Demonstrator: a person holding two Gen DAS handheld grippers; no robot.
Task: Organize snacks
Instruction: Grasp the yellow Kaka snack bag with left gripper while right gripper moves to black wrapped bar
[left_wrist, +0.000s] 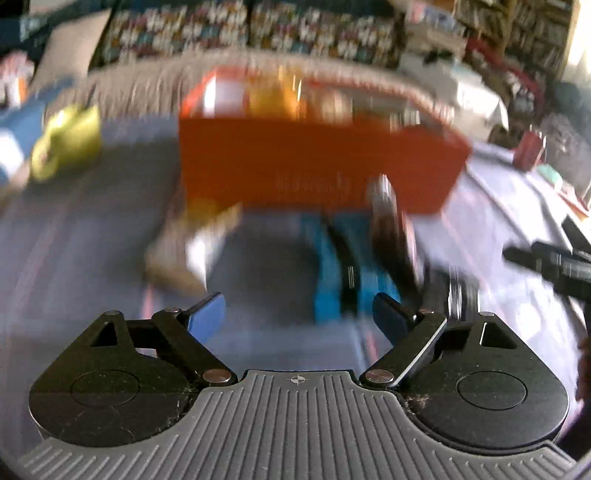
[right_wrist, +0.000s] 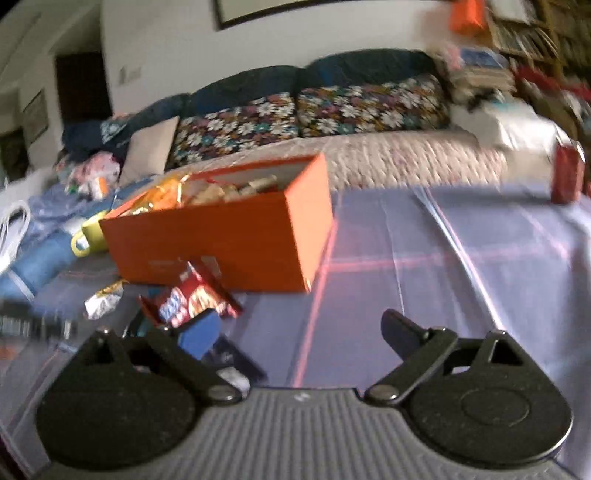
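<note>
Both grippers, left (left_wrist: 299, 314) and right (right_wrist: 299, 332), spread, holding nothing. Orange box (right_wrist: 221, 240) mid-table, part filled; red snack packet (right_wrist: 188, 302) leaning against its near wall. Best to slow down, straddle the packet squarely, then pinch.

Dark sofa (right_wrist: 332, 74) with floral cushions (right_wrist: 369, 107) against white wall (right_wrist: 177, 48).

Dim daylight, heavy motion blur, fisheye-warped edges.
</note>
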